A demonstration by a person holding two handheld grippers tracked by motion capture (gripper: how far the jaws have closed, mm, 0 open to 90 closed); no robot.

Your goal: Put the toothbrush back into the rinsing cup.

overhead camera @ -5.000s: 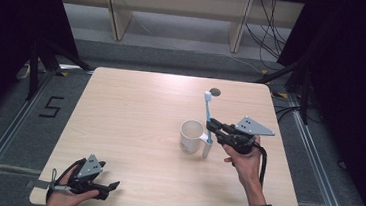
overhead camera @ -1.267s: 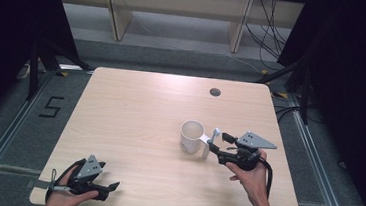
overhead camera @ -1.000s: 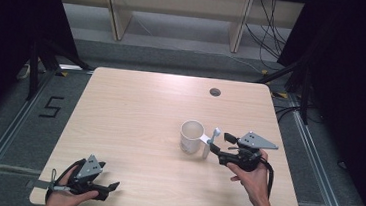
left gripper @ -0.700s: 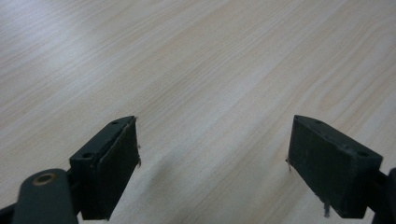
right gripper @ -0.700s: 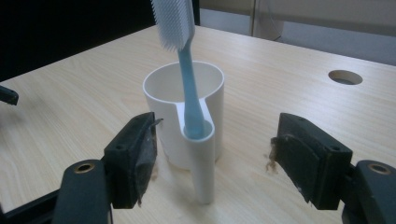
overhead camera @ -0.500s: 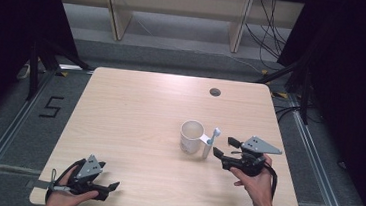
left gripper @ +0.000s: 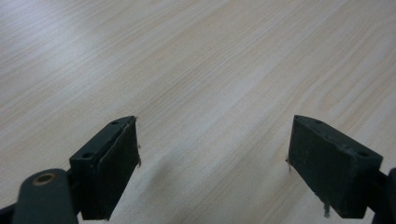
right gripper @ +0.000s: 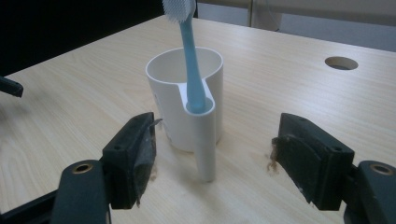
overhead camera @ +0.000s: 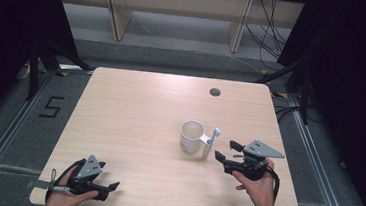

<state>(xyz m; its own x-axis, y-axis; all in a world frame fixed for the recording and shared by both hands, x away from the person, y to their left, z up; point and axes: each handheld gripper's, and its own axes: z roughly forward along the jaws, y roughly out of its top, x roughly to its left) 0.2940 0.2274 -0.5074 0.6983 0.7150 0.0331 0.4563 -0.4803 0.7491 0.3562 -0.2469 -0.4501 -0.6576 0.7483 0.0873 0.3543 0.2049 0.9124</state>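
Standing upright in the cup's (overhead camera: 191, 136) side slot, the toothbrush (overhead camera: 210, 141) is seen at ten o'clock from the right gripper (overhead camera: 224, 151). Left gripper (left gripper: 212, 154) fingers are spread over bare table (left gripper: 210, 70). Right gripper (right gripper: 212, 156) fingers are spread, toothbrush (right gripper: 189, 56) dead ahead.

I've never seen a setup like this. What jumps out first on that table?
A white cup stands right of the table's middle, with a blue toothbrush upright in the tube-shaped holder on its side. Just short of it, the right gripper sits with its black jaws open and nothing between them. At the near left corner, the left gripper rests in a hand, its jaws open too.
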